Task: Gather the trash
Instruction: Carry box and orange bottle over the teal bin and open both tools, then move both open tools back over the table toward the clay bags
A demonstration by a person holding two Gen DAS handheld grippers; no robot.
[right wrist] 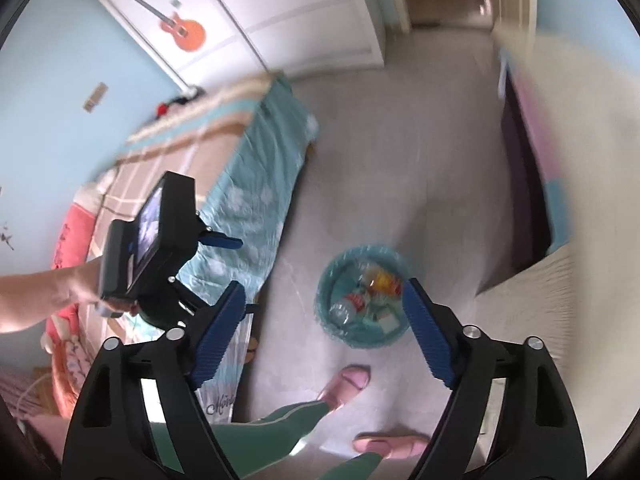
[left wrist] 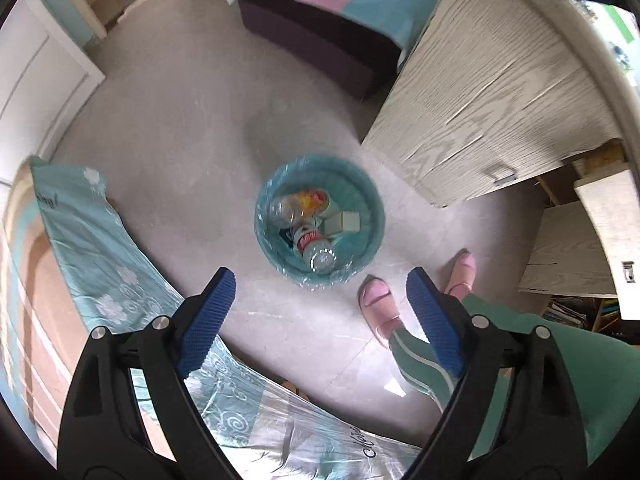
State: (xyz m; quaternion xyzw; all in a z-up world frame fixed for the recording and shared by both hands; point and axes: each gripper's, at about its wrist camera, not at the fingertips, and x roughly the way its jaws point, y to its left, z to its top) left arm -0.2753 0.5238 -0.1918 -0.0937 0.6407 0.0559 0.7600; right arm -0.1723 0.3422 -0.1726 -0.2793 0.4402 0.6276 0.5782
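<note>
Trash lay inside the single teal bin (left wrist: 320, 220) on the grey floor (left wrist: 180, 128), among it two clear plastic bottles (left wrist: 316, 250), a pale box (left wrist: 344, 222) and an orange-yellow wrapper (left wrist: 310, 199). To the bin's left stood a bed with a teal sheet (left wrist: 92, 240), and to its right two pink slippers (left wrist: 376, 300) and a pale wood cabinet (left wrist: 500, 92). The left gripper (left wrist: 320, 292) and the right gripper (right wrist: 324, 304) each hung above the bin with both blue fingers (left wrist: 208, 320) spread wide and nothing between them.
</note>
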